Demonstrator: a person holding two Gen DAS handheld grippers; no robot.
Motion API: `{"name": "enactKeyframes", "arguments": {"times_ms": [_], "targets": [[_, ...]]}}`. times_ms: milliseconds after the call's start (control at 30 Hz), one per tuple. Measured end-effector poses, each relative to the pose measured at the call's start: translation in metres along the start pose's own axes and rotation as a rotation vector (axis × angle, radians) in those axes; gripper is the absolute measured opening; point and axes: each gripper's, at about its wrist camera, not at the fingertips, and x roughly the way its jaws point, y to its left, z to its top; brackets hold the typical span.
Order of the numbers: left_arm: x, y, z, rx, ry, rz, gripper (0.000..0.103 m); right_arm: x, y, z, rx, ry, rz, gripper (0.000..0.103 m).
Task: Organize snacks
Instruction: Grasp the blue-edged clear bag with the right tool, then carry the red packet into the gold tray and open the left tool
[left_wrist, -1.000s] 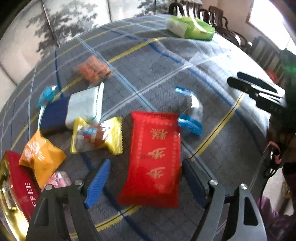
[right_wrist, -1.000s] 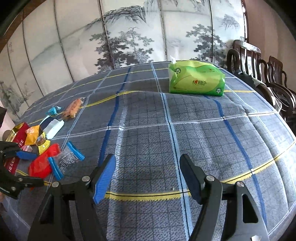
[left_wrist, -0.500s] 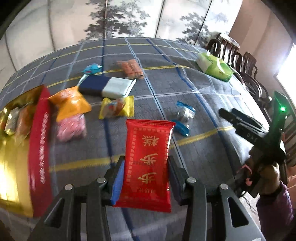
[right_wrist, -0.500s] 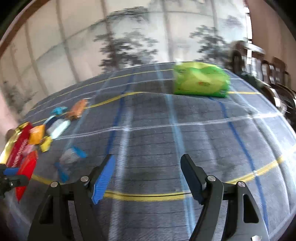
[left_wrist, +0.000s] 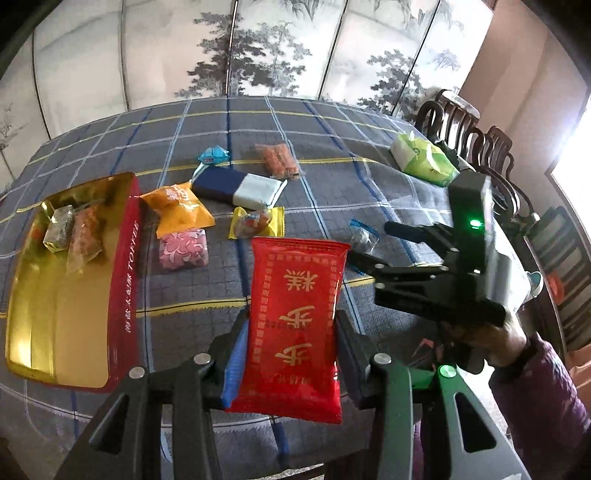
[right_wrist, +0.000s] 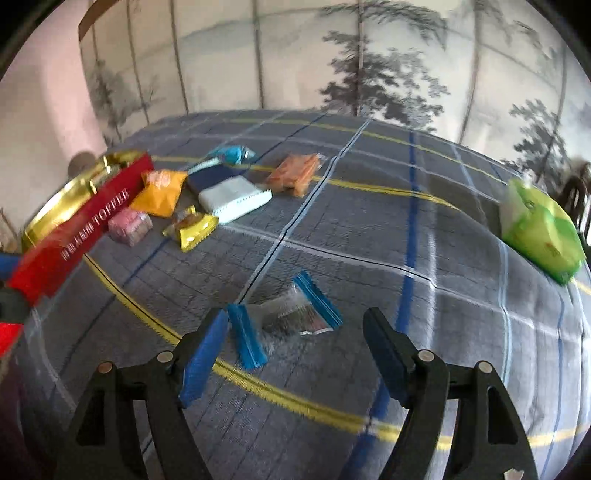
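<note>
On the tabletop (left_wrist: 332, 192), the tin (left_wrist: 55, 295) is sitting at nine o'clock, loose snack packets (left_wrist: 184, 218) are lying beside it, and the tissue pack (left_wrist: 424, 162) is resting at two o'clock.

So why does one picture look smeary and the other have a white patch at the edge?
Right wrist view: smeared by motion blur, worst on the green pack and tablecloth lines. Left wrist view: sharp, but daylight from a window washes out the right edge, and the gold tray glares. Both: the fisheye lens bends straight lines.
</note>
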Motion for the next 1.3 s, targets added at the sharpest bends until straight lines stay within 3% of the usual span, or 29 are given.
{"name": "enactKeyframes", "arguments": {"times_ms": [33,67,100,133,533,800,1300], "targets": [[-0.002,0.001,0.0,-0.003,-0.003,0.002,0.044,0.004,0.0,0.001,-0.008,0.006,0.009,0.073],[-0.002,0.0,-0.001,-0.004,-0.004,0.004,0.044,0.009,-0.002,0.002,-0.002,0.029,0.02,0.057],[-0.004,0.001,-0.001,-0.006,-0.006,0.006,0.044,0.01,-0.004,0.002,0.004,0.031,0.021,0.05],[-0.005,0.001,-0.001,-0.007,-0.008,0.006,0.044,0.008,-0.006,0.001,0.007,0.037,0.032,0.021],[-0.028,0.018,-0.003,-0.054,-0.054,0.033,0.044,-0.001,-0.013,0.0,0.111,-0.016,0.019,0.019],[-0.045,0.054,-0.007,-0.124,-0.089,0.102,0.044,-0.003,-0.05,-0.01,0.338,-0.033,-0.026,0.019],[-0.063,0.152,-0.02,-0.225,-0.143,0.285,0.044,0.002,-0.042,-0.006,0.308,-0.006,-0.087,0.019]]}}
